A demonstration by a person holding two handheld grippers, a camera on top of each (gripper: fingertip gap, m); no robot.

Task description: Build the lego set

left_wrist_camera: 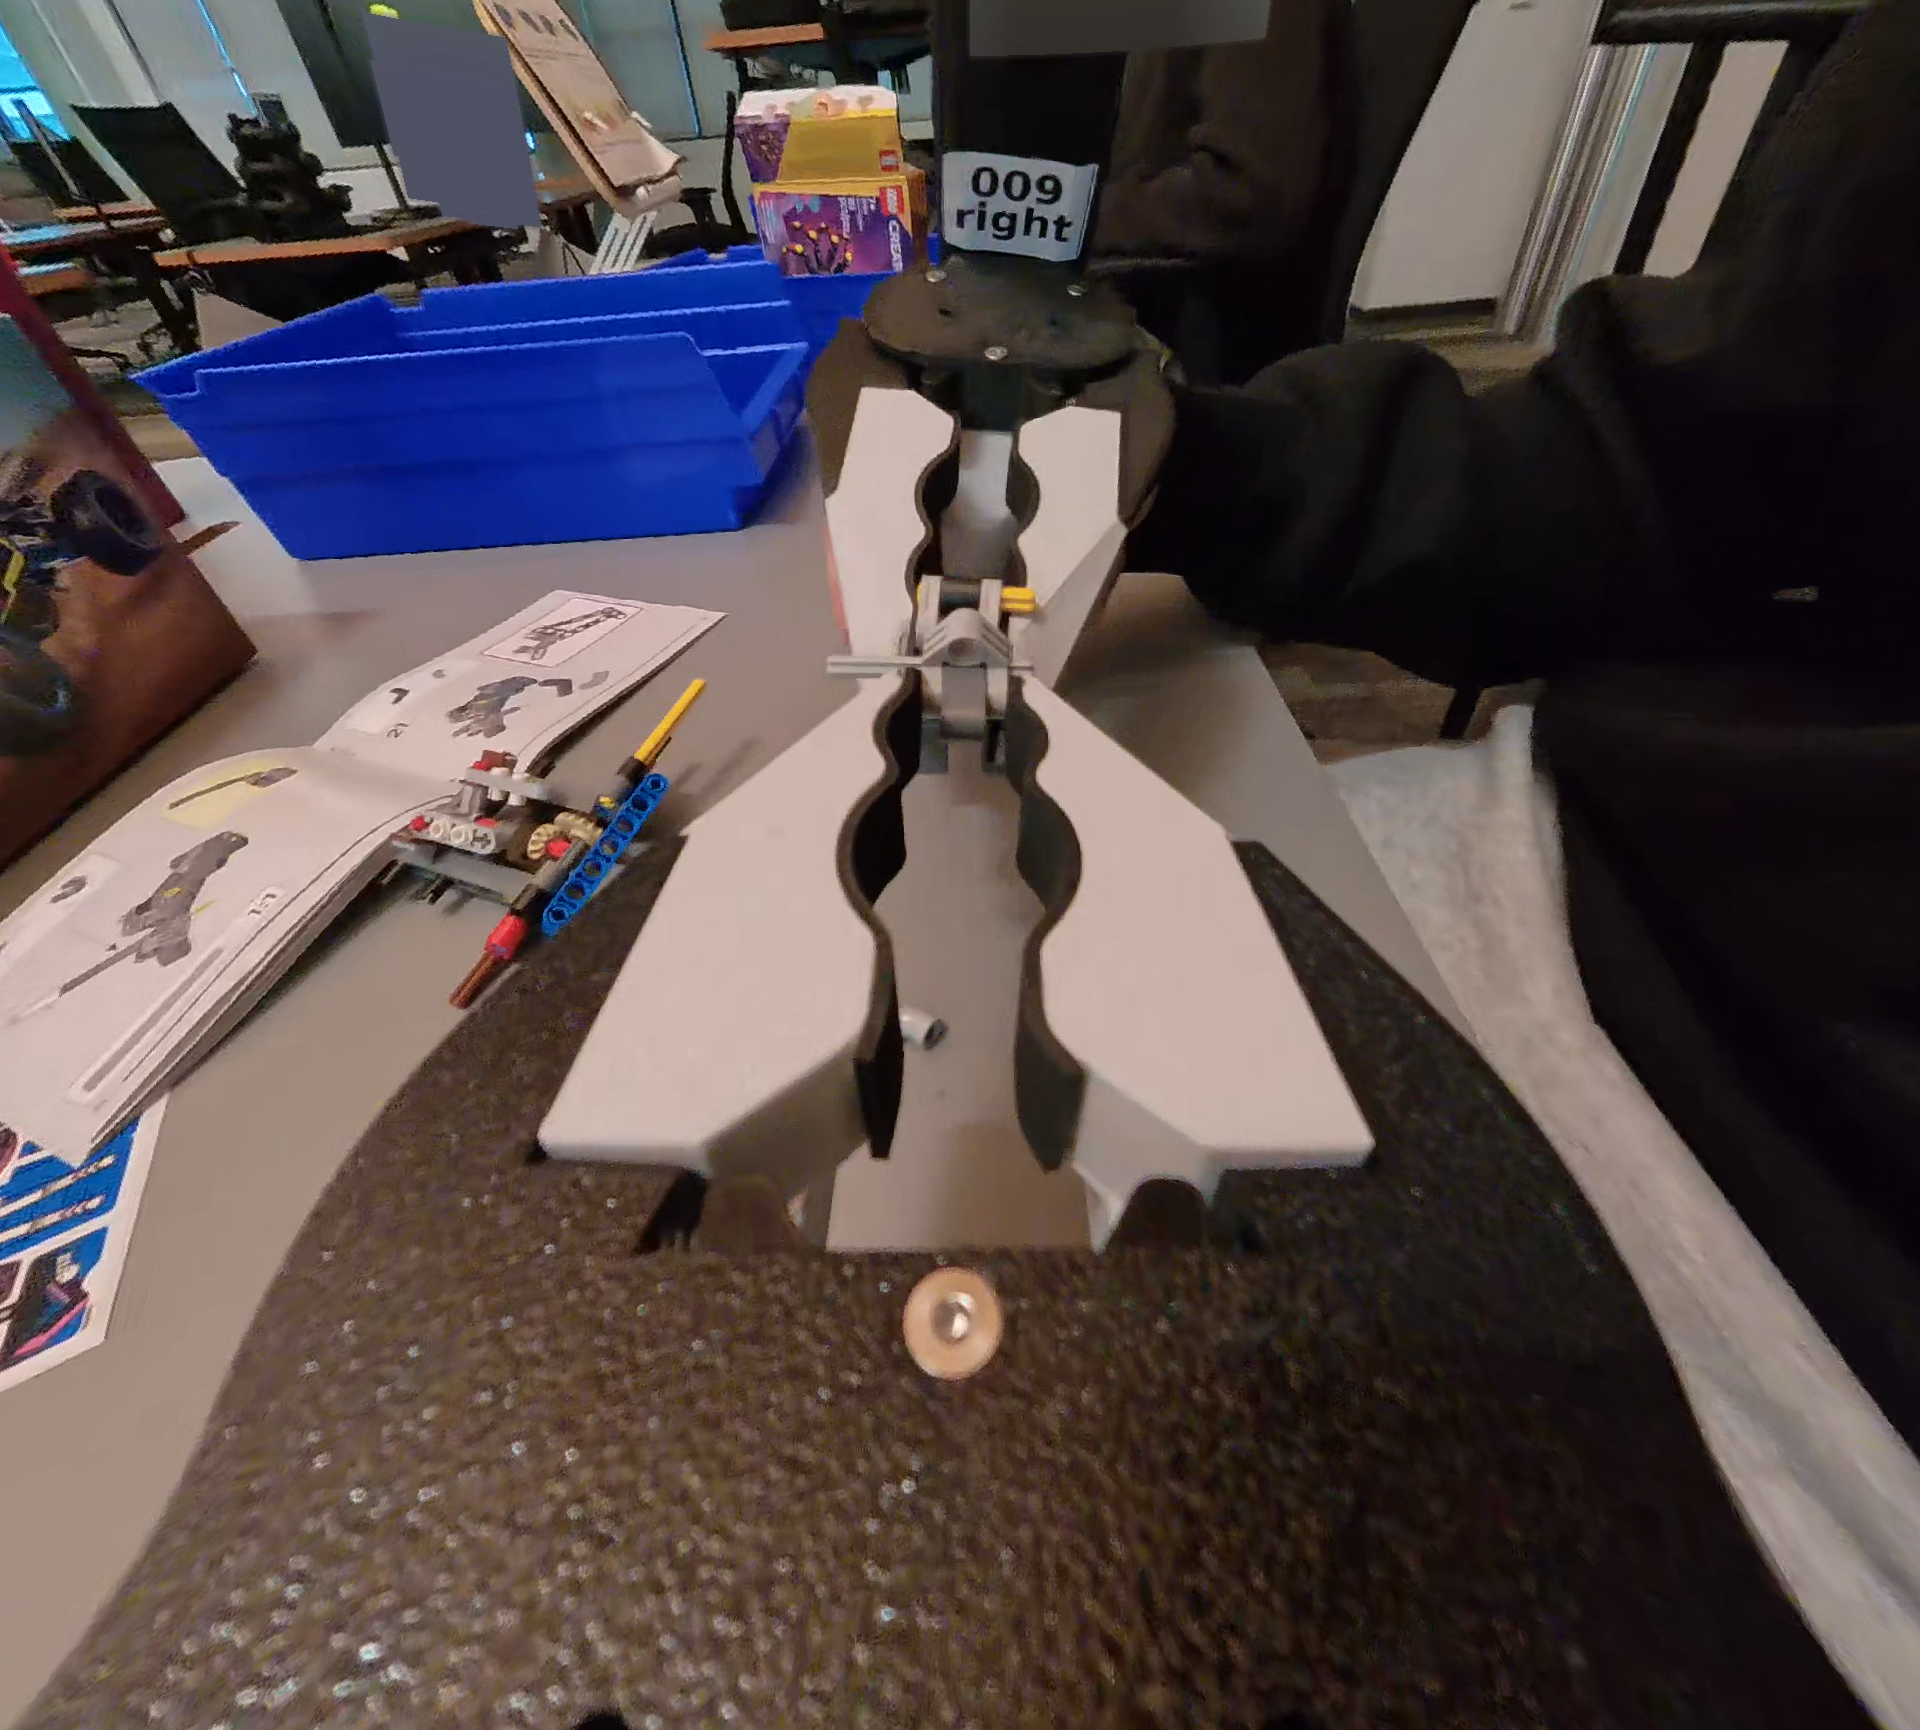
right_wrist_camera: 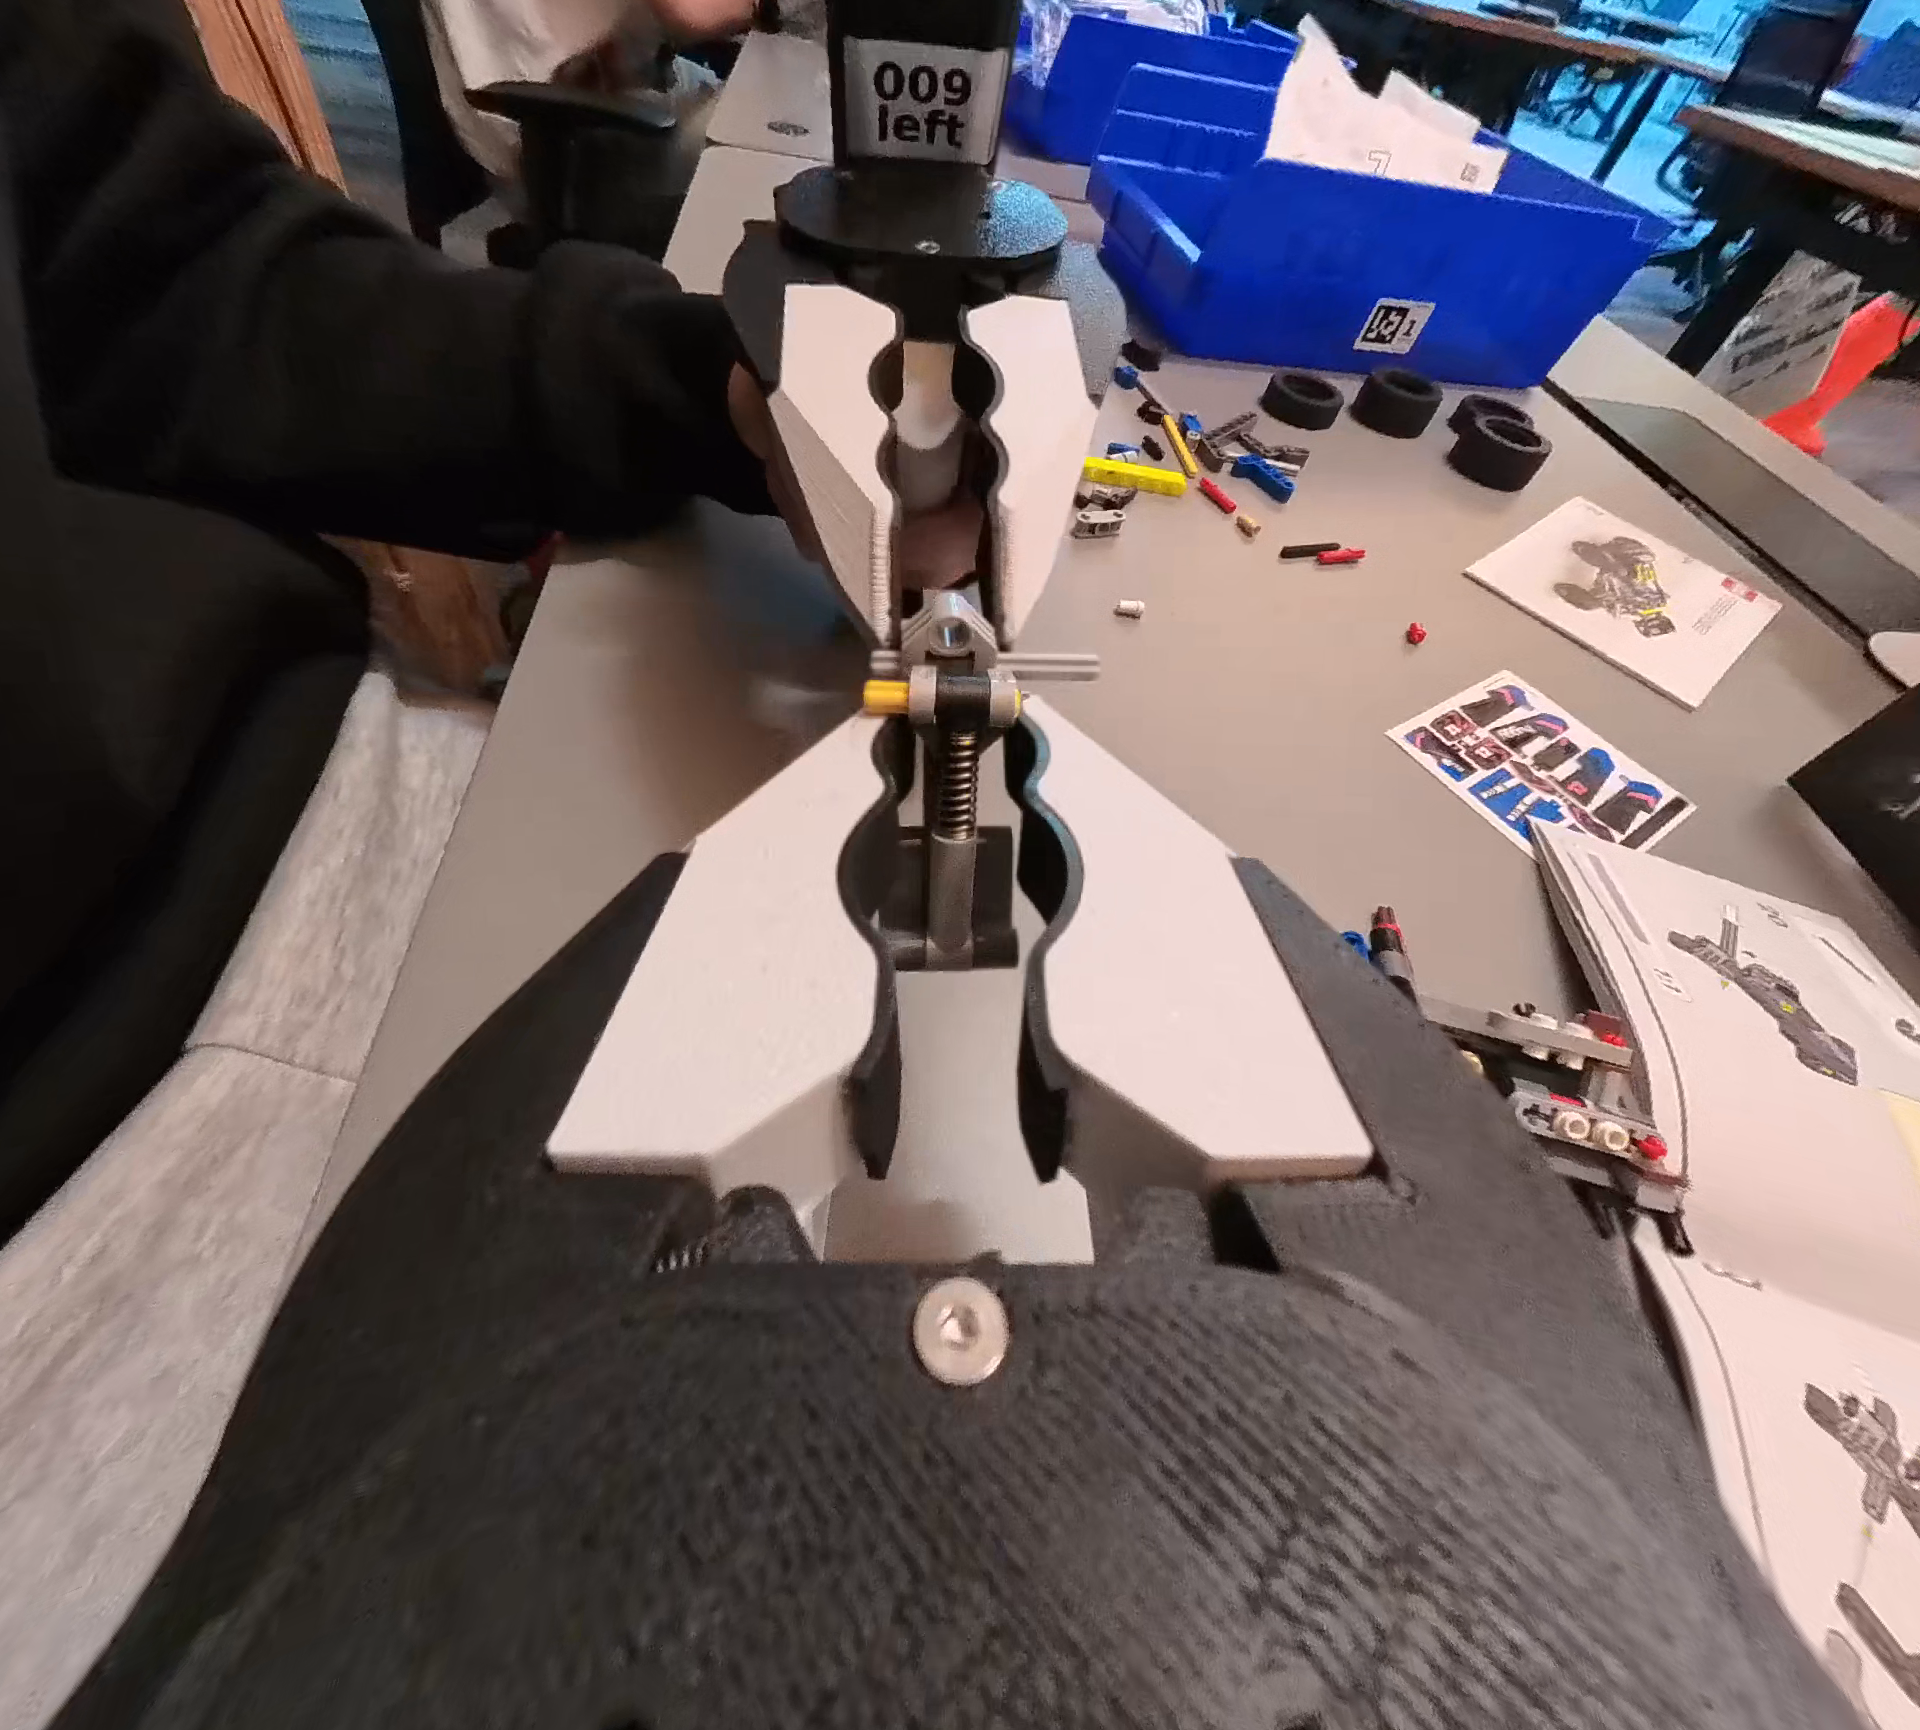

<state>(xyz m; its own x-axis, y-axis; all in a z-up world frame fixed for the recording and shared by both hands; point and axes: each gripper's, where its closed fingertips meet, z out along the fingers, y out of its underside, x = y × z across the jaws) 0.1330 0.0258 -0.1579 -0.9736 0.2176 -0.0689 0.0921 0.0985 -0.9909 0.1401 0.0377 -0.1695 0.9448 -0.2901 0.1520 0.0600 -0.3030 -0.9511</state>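
Two tools meet tip to tip above the grey desk [right_wrist_camera: 1278, 693]: the left tool [left_wrist_camera: 961, 693] and the right tool [right_wrist_camera: 951, 724] each pinch one end of a small grey spring part [right_wrist_camera: 954, 776] with a yellow pin. Around them lie loose pieces [right_wrist_camera: 1195, 465], four black tyres [right_wrist_camera: 1403, 418], a sticker sheet [right_wrist_camera: 1538, 761], an open booklet [left_wrist_camera: 312, 807] and a half-built car frame [left_wrist_camera: 530, 833]. Blue bins [left_wrist_camera: 499, 413] stand behind, in a big room with other desks.
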